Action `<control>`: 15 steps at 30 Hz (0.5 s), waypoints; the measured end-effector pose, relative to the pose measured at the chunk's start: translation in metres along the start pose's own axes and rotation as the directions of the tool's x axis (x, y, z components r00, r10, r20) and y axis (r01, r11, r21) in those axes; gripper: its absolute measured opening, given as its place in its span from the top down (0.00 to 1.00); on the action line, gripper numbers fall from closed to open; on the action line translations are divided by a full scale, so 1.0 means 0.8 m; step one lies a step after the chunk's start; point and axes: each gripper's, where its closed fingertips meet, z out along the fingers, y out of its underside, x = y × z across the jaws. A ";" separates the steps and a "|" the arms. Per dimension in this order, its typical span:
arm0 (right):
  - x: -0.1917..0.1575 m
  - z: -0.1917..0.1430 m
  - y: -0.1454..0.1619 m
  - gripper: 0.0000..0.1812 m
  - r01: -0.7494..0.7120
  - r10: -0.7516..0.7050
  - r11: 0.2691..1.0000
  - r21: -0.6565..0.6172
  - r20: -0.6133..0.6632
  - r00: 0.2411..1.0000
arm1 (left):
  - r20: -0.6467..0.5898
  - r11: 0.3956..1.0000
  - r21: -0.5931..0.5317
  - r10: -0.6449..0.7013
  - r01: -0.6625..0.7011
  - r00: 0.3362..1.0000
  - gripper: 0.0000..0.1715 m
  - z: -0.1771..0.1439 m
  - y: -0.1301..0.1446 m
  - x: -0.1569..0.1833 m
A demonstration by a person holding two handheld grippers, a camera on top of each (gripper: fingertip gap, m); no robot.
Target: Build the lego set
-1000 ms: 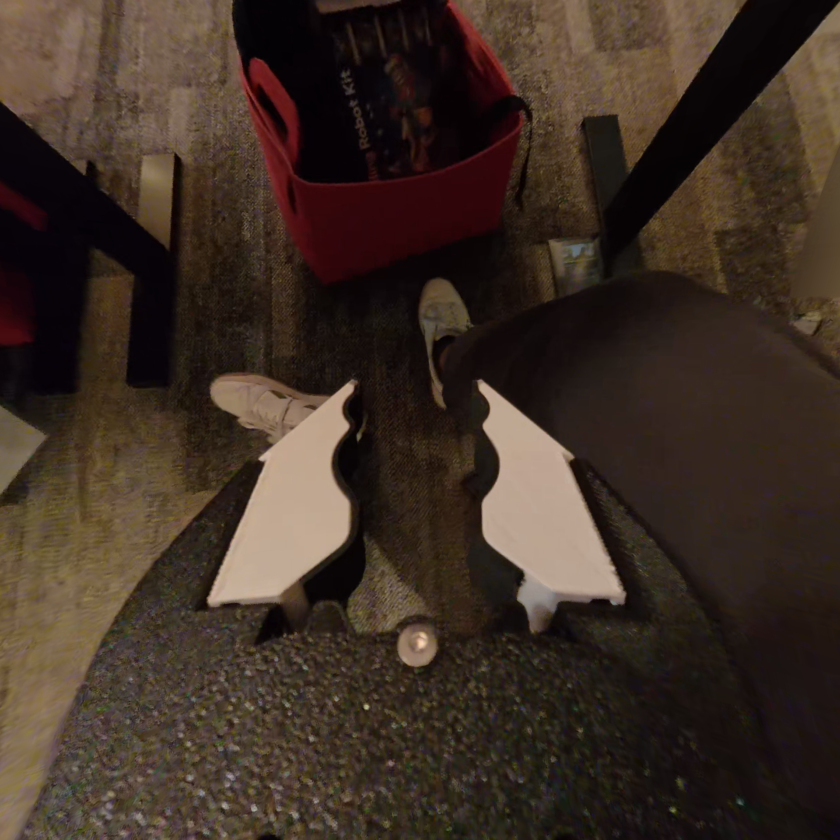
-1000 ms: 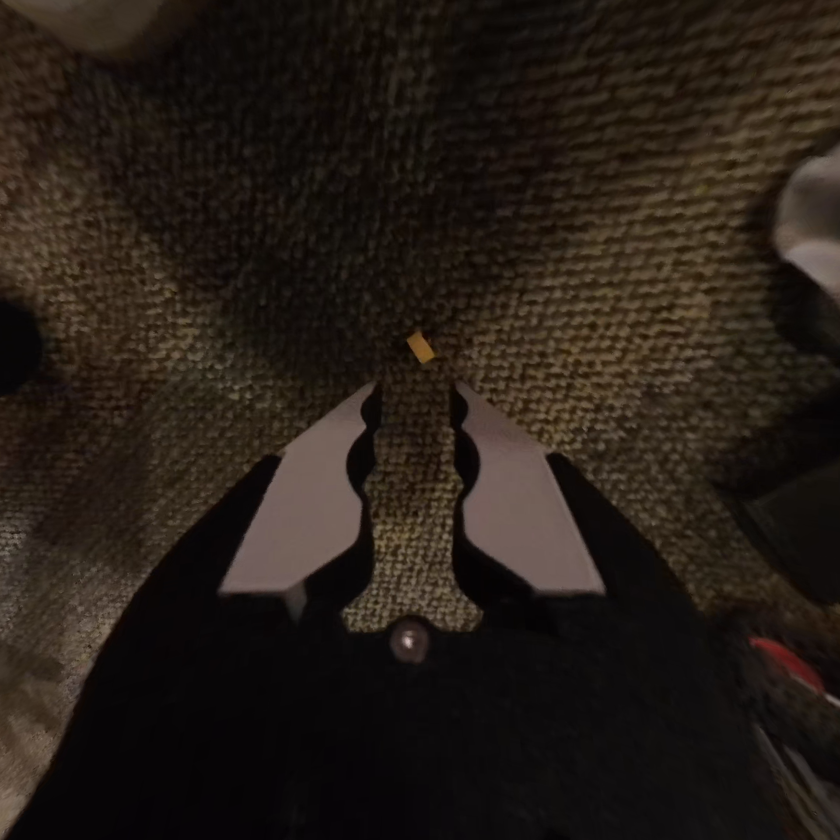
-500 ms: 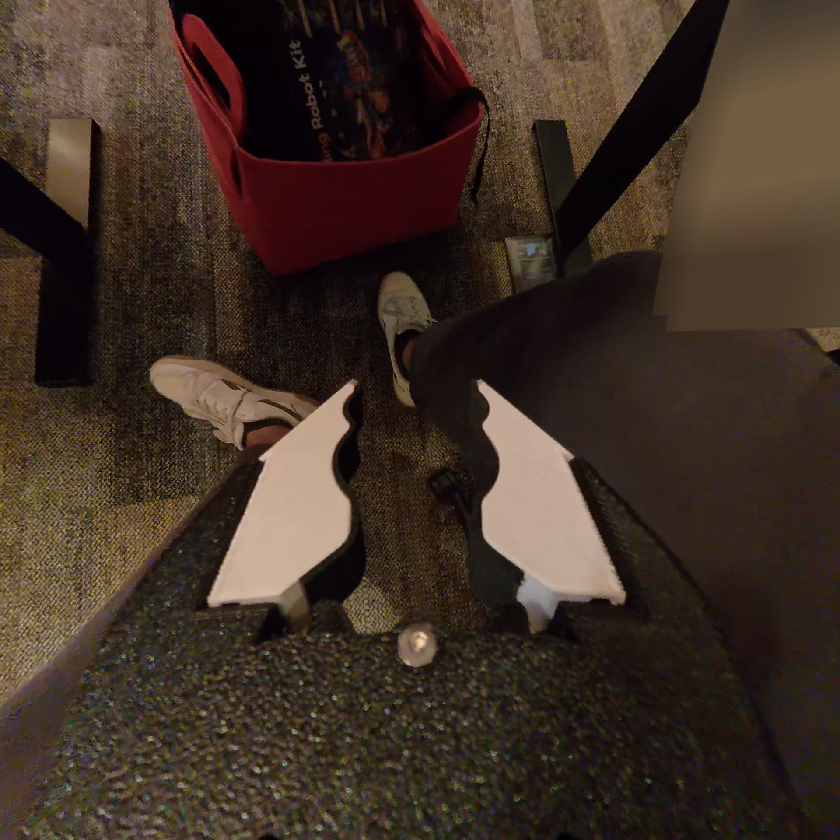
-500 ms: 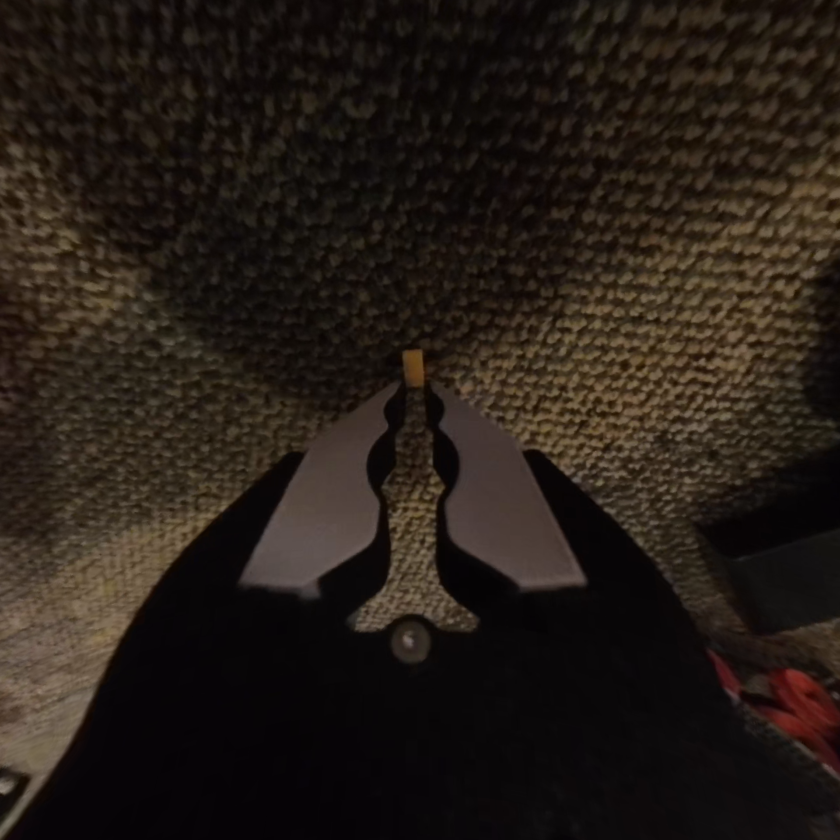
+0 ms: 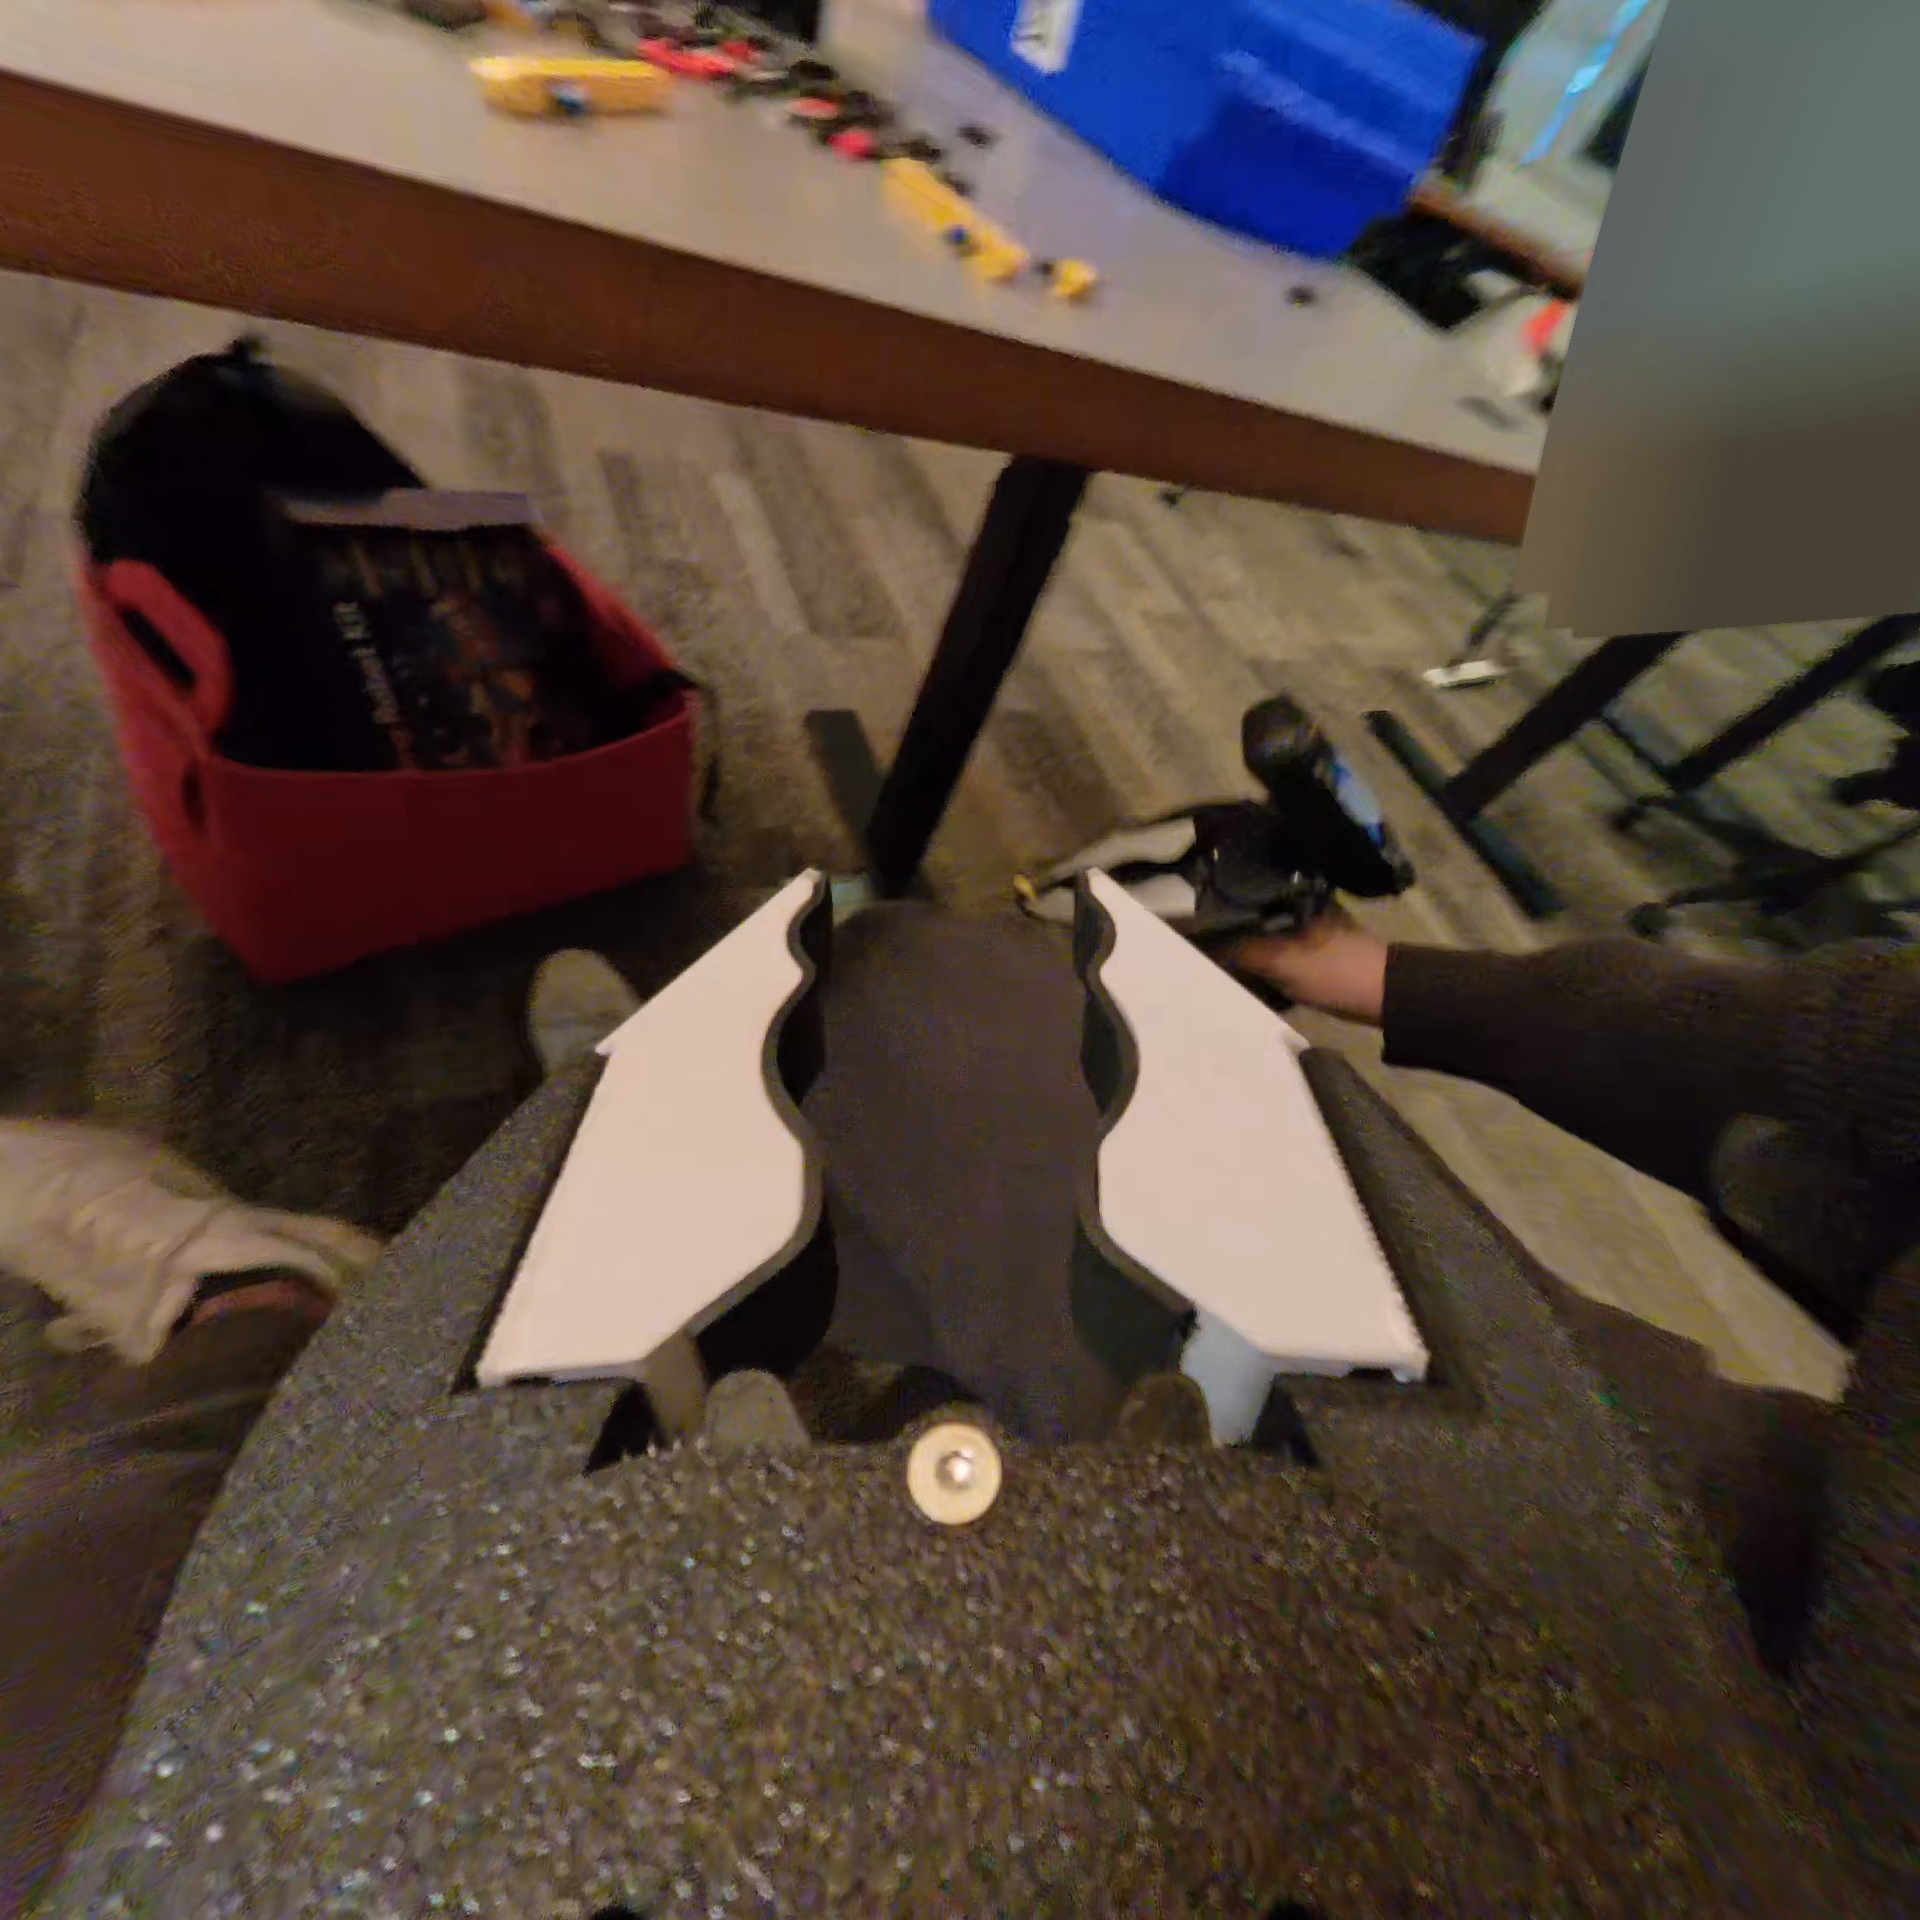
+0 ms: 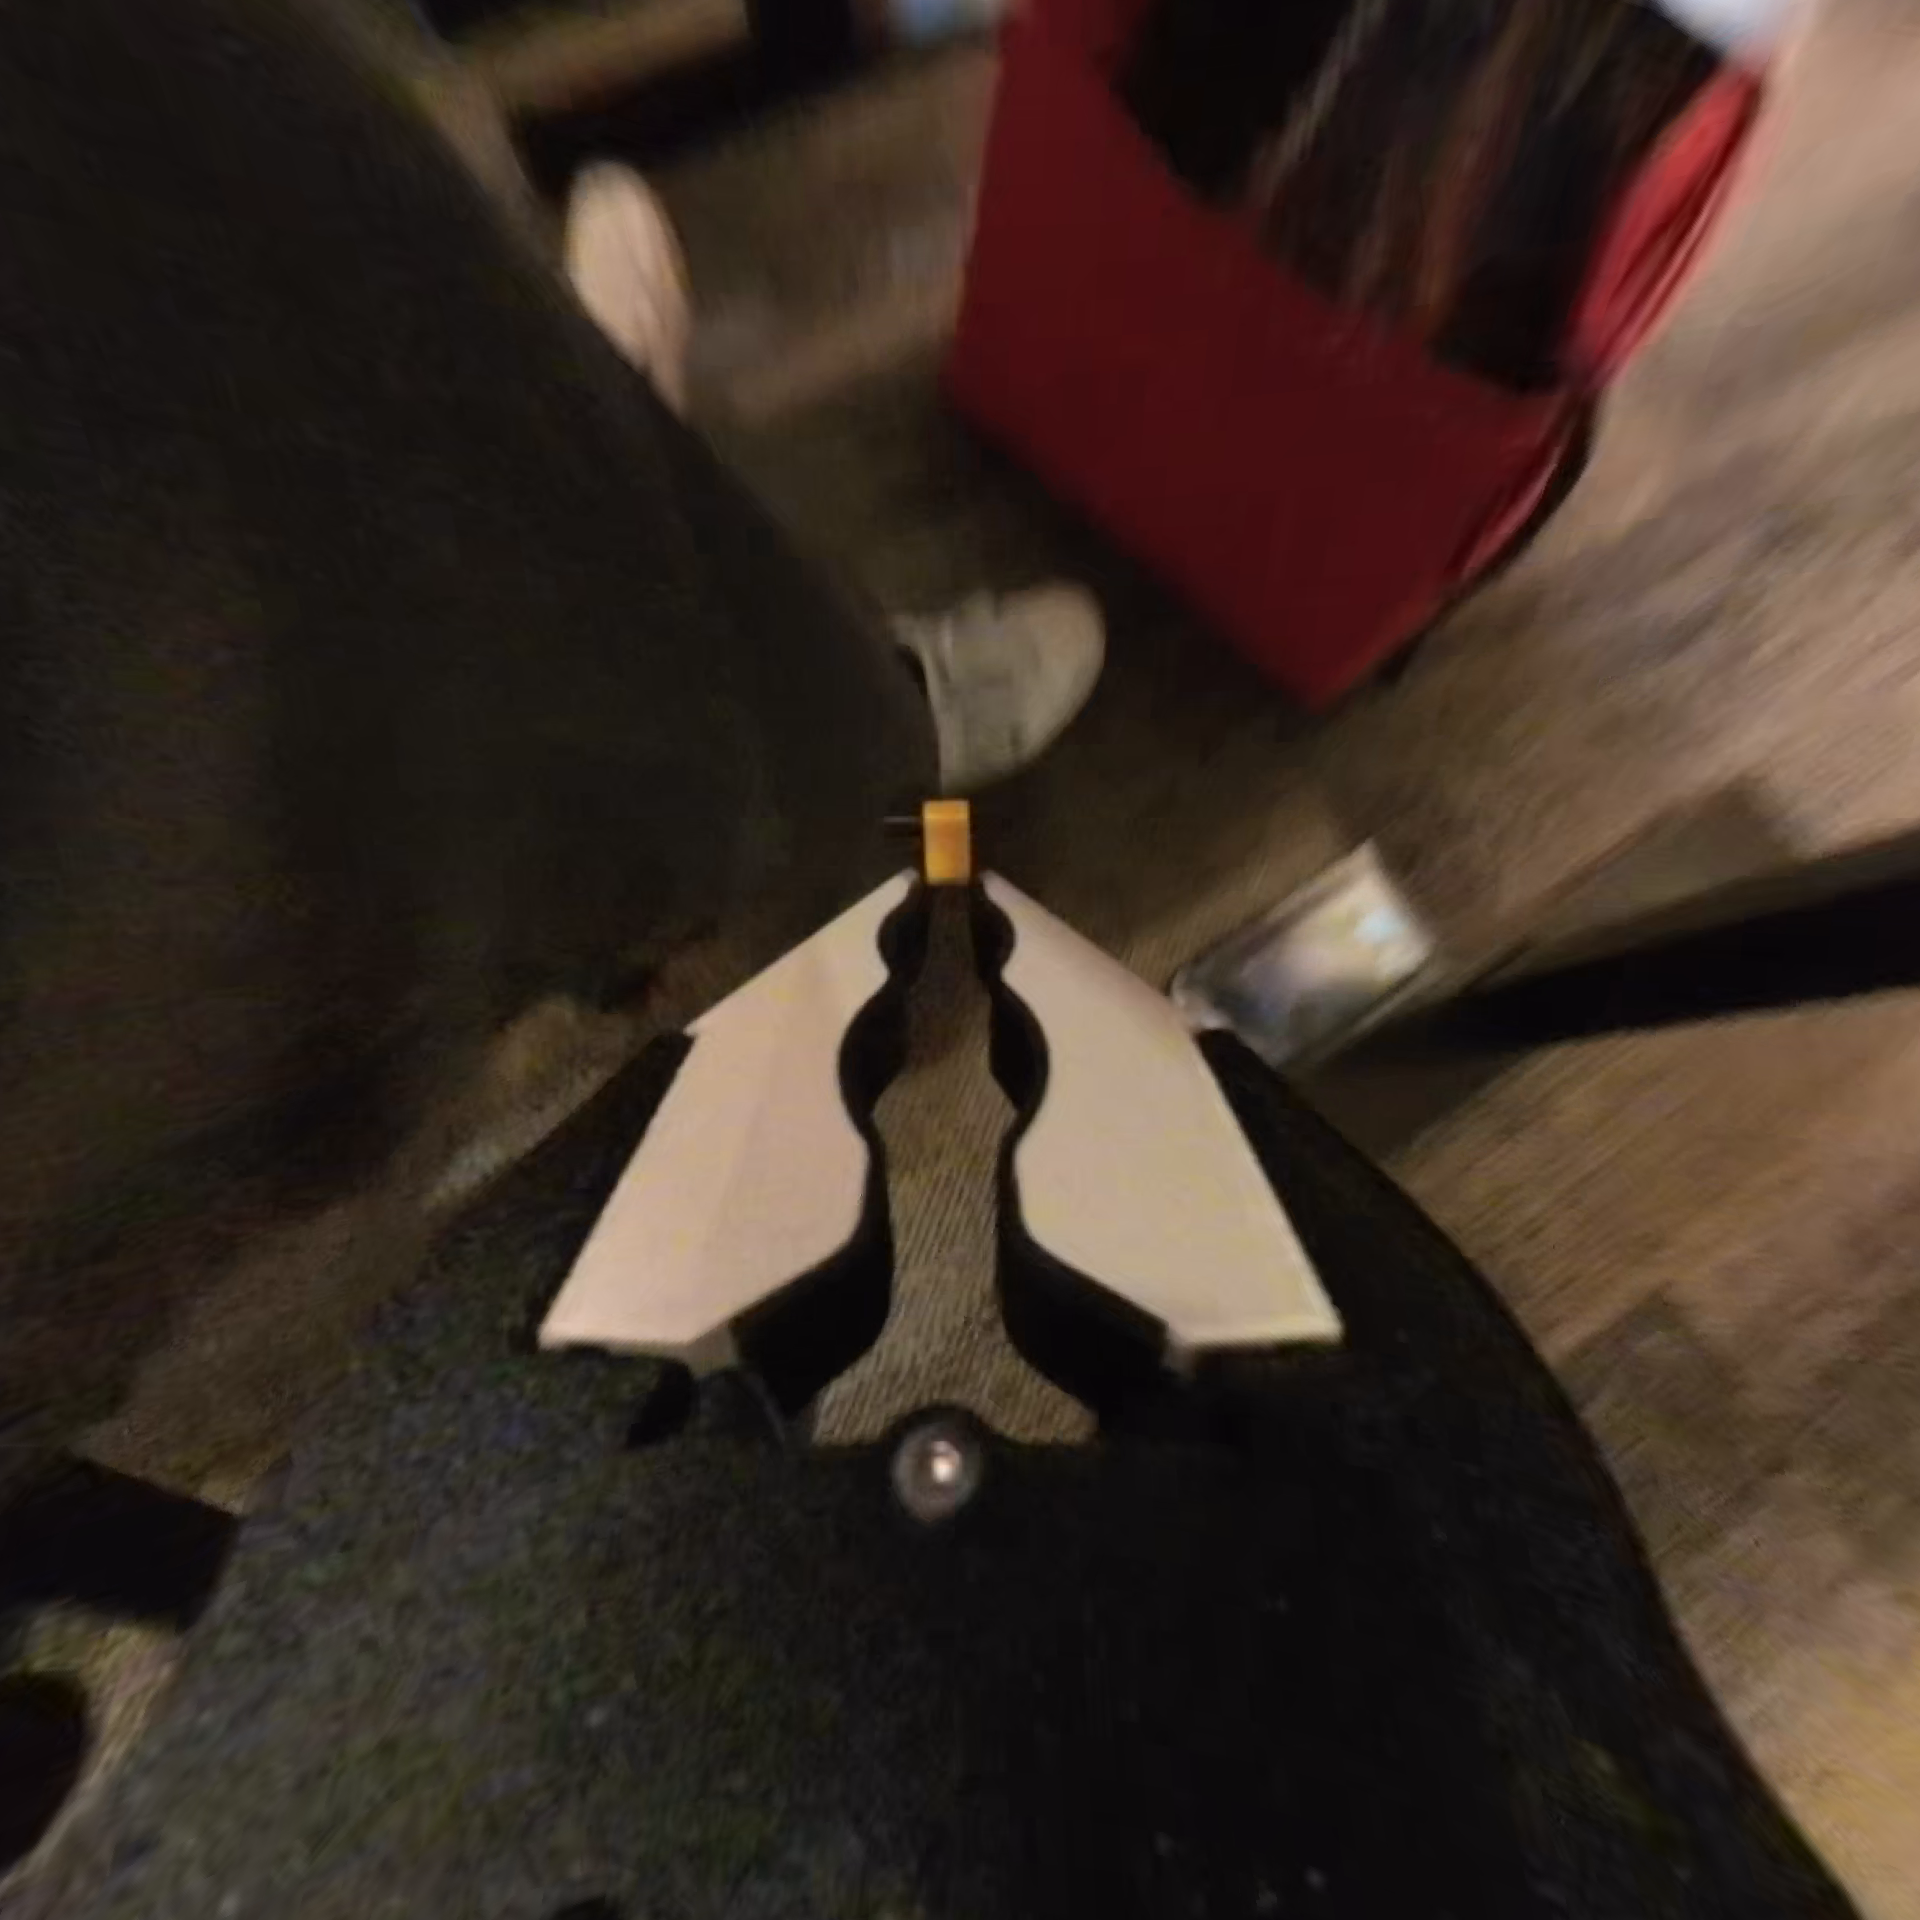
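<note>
The right gripper (image 6: 948, 878) is clenched on a small yellow piece (image 6: 945, 840), pinched at the very fingertips and carried clear of the carpet (image 6: 1662, 1195), near a white shoe (image 6: 1003, 686) and short of the red bin (image 6: 1247, 457); so slight a hold suits so small a part. The left gripper (image 5: 948, 909) stands released and empty, jaws wide above a dark trouser leg (image 5: 940, 1122), below the table (image 5: 727, 322) edge. The right view is heavily blurred, so the piece's shape, a thin dark stub at its side and the bin's contents cannot be made out, and a grey patch covers the left view's upper right corner.
</note>
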 end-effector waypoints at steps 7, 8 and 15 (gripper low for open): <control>-0.130 -0.245 -0.281 0.95 0.410 -0.363 0.834 0.370 -0.192 0.912 | -0.373 0.989 0.126 -0.031 0.083 0.927 0.85 -0.032 -0.042 0.136; -0.153 -0.259 -0.300 0.95 0.433 -0.379 0.809 0.398 -0.210 0.901 | -0.386 0.986 0.145 -0.025 0.087 0.922 0.85 -0.037 -0.049 0.143; -0.261 -0.265 -0.328 0.96 0.504 -0.419 0.697 0.510 -0.281 0.864 | -0.323 0.971 0.201 -0.061 0.132 0.944 0.88 -0.076 -0.058 0.124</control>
